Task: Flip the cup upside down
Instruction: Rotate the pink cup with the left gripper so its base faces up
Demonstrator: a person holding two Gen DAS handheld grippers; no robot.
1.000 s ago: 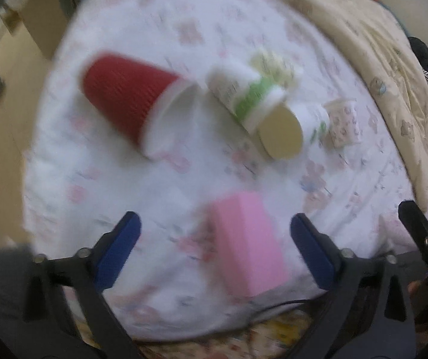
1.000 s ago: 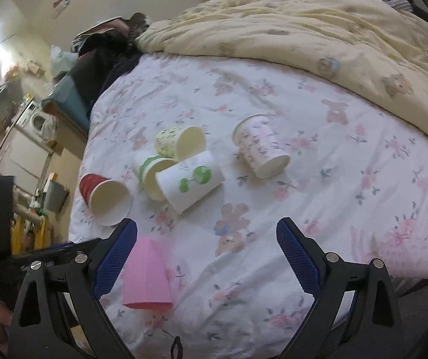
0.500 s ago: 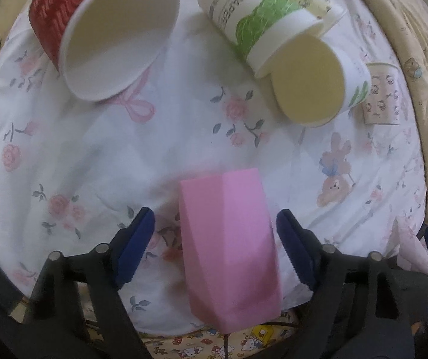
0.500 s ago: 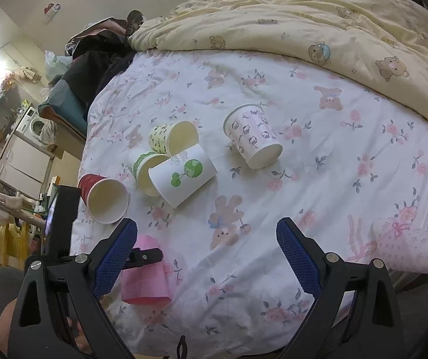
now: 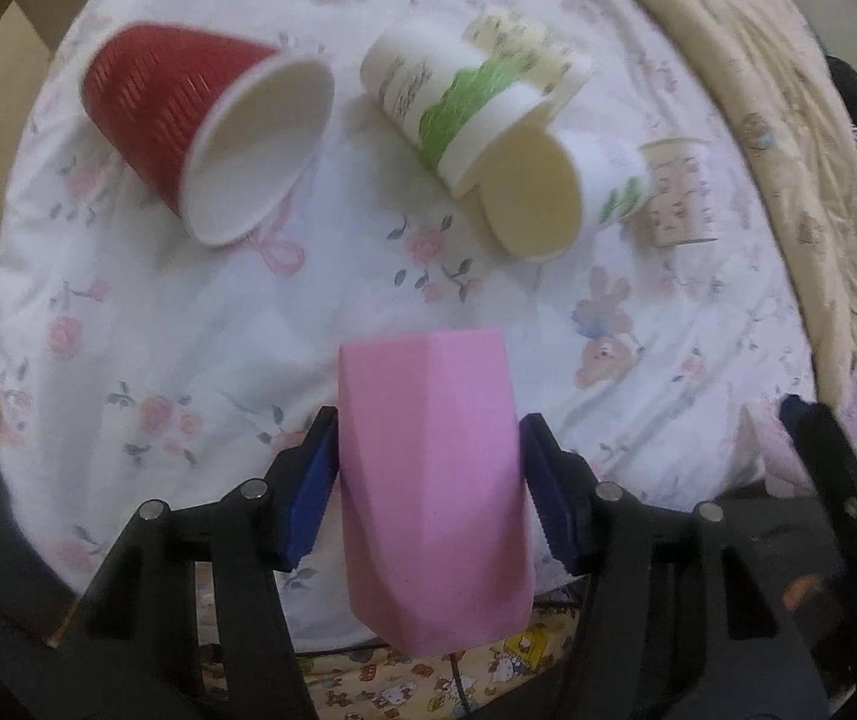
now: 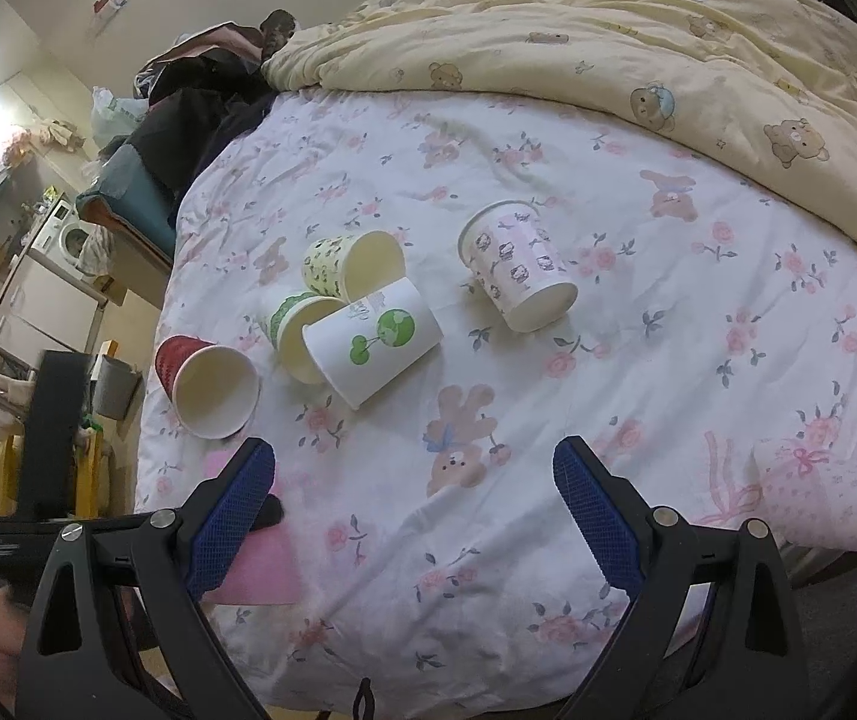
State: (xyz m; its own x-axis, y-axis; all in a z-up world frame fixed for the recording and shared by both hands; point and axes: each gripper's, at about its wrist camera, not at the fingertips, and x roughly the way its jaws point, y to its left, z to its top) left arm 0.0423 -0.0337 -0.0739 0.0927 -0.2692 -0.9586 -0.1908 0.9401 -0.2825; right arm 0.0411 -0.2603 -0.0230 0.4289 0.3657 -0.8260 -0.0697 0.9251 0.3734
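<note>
A pink faceted cup (image 5: 434, 480) lies on its side at the near edge of the bed. My left gripper (image 5: 428, 492) is shut on it, with a blue pad on each flank. In the right wrist view the pink cup (image 6: 260, 564) shows low at the left, partly behind a finger. My right gripper (image 6: 416, 516) is open and empty above the floral sheet (image 6: 638, 372), apart from every cup.
A red ribbed cup (image 5: 188, 120), a green-banded cup (image 5: 446, 96), a tree-print cup (image 6: 374, 342), a yellow-patterned cup (image 6: 350, 264) and a pink cartoon cup (image 6: 518, 276) lie on their sides. A yellow bear quilt (image 6: 668, 42) covers the far side. The bed edge is just below my grippers.
My left gripper moved in on the pink cup and closed its jaws onto its sides. My right gripper stayed open and barely shifted.
</note>
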